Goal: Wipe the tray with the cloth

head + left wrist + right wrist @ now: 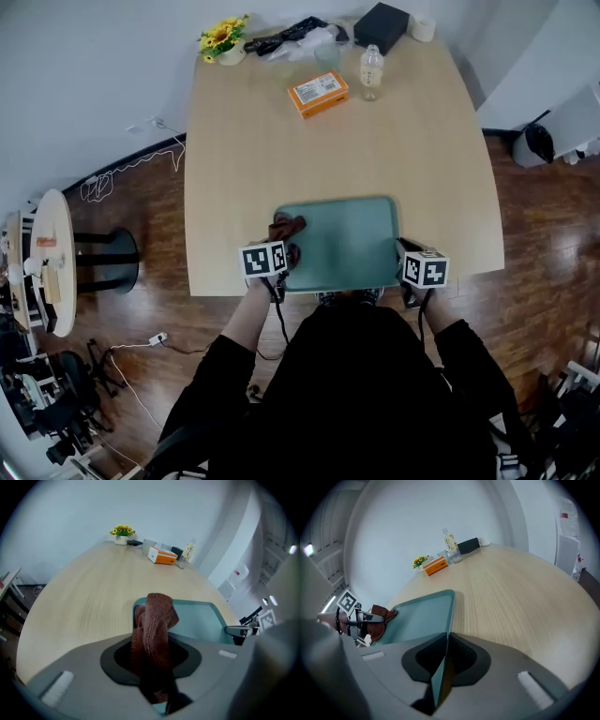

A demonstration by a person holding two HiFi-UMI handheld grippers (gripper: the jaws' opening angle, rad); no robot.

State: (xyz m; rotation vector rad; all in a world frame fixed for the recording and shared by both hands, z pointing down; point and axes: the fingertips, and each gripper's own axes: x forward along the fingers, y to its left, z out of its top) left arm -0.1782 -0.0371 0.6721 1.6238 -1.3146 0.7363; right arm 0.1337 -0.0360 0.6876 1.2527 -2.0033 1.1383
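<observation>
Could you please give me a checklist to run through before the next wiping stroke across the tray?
1. Left gripper shut on the cloth: ok, the cloth is bunched between its fingers.
2. Right gripper holding the tray: ok, shut on the tray's near right rim.
3. Cloth at the tray: ok, it sits at the tray's left edge.
4. Cloth pressed flat on the tray's surface: cannot tell.
5. Tray surface free of things: ok, bare.
6. Orange box and bottle out of the way: ok, at the table's far end.
</observation>
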